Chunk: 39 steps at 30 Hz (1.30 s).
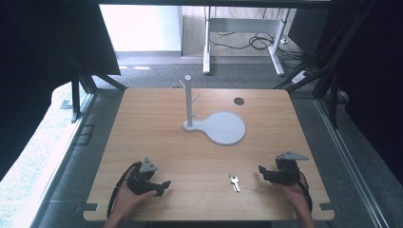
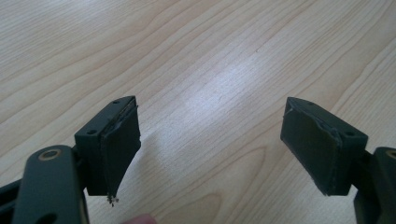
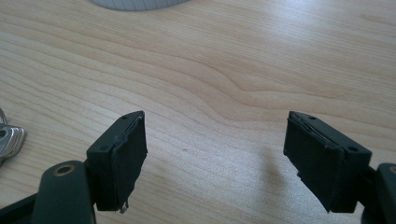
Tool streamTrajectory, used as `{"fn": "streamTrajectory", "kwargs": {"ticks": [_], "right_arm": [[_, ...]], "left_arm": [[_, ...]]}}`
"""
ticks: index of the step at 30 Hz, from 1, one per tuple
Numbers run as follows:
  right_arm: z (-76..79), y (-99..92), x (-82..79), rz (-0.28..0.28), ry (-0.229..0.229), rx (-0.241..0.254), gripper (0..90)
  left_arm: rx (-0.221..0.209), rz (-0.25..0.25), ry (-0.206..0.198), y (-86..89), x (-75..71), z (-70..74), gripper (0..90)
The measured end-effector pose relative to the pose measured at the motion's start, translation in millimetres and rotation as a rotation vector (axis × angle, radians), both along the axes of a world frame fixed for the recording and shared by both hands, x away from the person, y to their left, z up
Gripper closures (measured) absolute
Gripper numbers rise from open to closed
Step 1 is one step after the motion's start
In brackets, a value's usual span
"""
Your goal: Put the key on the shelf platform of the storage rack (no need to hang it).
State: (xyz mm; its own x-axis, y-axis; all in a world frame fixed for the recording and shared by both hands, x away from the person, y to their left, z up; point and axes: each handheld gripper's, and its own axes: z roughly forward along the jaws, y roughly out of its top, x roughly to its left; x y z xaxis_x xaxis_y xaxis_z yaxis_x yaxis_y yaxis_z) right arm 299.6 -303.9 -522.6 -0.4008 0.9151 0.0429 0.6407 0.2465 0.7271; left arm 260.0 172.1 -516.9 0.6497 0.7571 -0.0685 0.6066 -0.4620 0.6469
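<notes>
Right gripper (image 1: 266, 173): jaws spread wide with nothing between them, resting low near the table's front right edge. By the look of it, it is parked beside the keys so a short sideways reach would meet them.
Left gripper (image 1: 161, 186): likewise wide open and empty, low at the front left, its jaws aimed toward the middle of the table.
Keys (image 1: 234, 182): a small bunch lying flat on the wooden table (image 1: 157, 137) between the two grippers, nearer the right one and apart from both.
Stand (image 1: 189, 99): a white post with short pegs, upright on a round flat base (image 1: 225, 127) well behind the keys; probably where the keys are meant to hang.
High view: gives the whole layout at once.
Right gripper view: catches the keys (image 3: 8, 140) at its left edge and the base's rim (image 3: 135, 3) at the top.
Left gripper view: bare wood grain between its pads (image 2: 119, 149).
</notes>
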Motion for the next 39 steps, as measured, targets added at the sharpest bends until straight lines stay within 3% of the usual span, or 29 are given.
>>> {"fn": "streamTrajectory", "kwargs": {"ticks": [4,19,27,39], "right_arm": [[3.0,-0.7,-0.7,0.006,-0.008,0.003,22.9],[4.8,-1.5,-1.1,0.04,0.033,0.026,30.7],[8.2,-2.7,-2.7,0.052,0.013,0.009,34.0],[11.5,-0.6,-4.8,0.067,0.02,0.019,36.9]], "left_arm": [[-0.005,0.001,-0.005,0.2,-1.4,1.9,20.2],[-0.006,-0.002,-0.003,0.0,-1.9,2.6,20.2],[-0.002,-0.007,0.002,-0.3,-1.7,2.4,20.2],[-0.007,0.006,0.002,0.4,-1.8,3.2,20.3]]}}
